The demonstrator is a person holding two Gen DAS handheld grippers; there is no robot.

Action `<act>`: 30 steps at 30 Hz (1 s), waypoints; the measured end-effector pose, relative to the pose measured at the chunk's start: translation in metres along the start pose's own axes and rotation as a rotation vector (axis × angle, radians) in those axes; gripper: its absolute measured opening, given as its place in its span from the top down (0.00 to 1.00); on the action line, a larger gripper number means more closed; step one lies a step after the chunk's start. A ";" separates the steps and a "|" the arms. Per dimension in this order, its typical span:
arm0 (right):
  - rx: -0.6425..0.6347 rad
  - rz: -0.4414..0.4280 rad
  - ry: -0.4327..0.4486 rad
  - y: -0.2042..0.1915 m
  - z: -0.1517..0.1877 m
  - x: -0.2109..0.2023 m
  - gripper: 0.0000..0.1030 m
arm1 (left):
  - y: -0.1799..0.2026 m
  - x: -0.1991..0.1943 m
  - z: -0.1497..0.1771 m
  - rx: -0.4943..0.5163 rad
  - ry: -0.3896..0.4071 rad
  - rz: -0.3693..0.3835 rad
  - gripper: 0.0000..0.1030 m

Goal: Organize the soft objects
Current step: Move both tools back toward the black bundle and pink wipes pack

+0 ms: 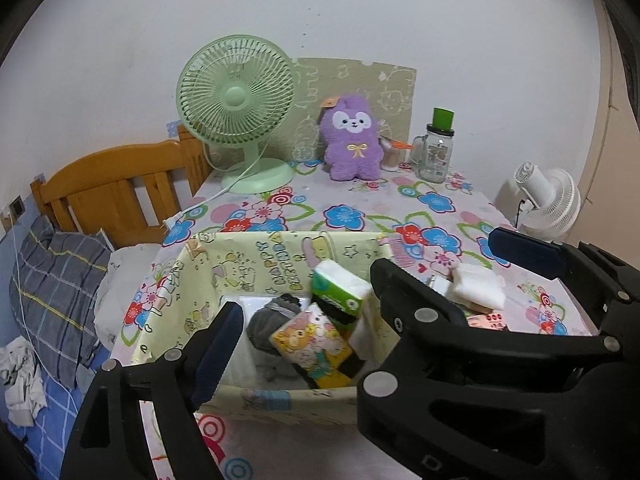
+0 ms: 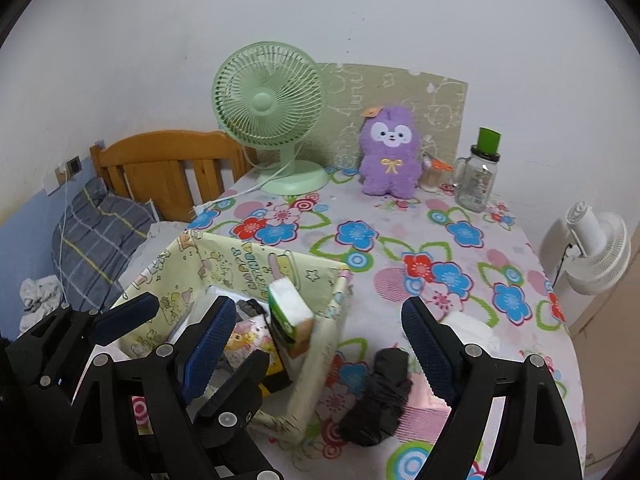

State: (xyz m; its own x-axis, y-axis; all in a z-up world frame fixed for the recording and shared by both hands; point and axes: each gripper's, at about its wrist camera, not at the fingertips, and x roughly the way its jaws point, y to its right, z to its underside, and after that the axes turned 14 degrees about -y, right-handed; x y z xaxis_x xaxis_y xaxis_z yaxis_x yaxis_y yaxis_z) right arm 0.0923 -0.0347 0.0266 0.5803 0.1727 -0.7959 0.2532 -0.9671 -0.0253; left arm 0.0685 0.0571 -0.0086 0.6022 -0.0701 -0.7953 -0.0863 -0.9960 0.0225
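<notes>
A yellow printed fabric box (image 1: 240, 264) (image 2: 224, 264) stands on the flowered table. It holds a green tissue pack (image 1: 340, 288) (image 2: 288, 312), a grey sock roll (image 1: 272, 320) and a cartoon tissue pack (image 1: 316, 340). My left gripper (image 1: 316, 320) hovers open above the box; its right finger is hidden behind the right gripper's fingers (image 1: 400, 300). My right gripper (image 2: 318, 308) is open over the box's right wall, with nothing between its pads. A black sock bundle (image 2: 380, 392) and a white folded cloth (image 2: 468, 328) (image 1: 478, 286) lie on the table right of the box. A purple plush (image 1: 352, 140) (image 2: 388, 152) sits at the back.
At the back stand a green desk fan (image 1: 236, 100) (image 2: 268, 100) and a glass jar with a green lid (image 1: 436, 152) (image 2: 478, 176). A white fan (image 2: 596, 256) stands beyond the table's right edge. A wooden headboard (image 1: 120, 184) and a plaid pillow (image 1: 52, 292) lie left.
</notes>
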 end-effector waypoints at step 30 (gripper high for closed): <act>0.070 0.043 0.066 0.066 0.040 -0.053 0.15 | 0.078 -0.029 0.014 0.067 0.047 0.021 0.11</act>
State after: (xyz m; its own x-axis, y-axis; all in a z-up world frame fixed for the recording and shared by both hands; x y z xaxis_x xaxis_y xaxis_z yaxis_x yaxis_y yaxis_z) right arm 0.0470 -0.1157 0.0426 0.6401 0.1404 -0.7554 0.1735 -0.9842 -0.0359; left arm 0.0332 -0.0175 0.0079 0.6364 -0.0953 -0.7655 -0.1514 -0.9885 -0.0028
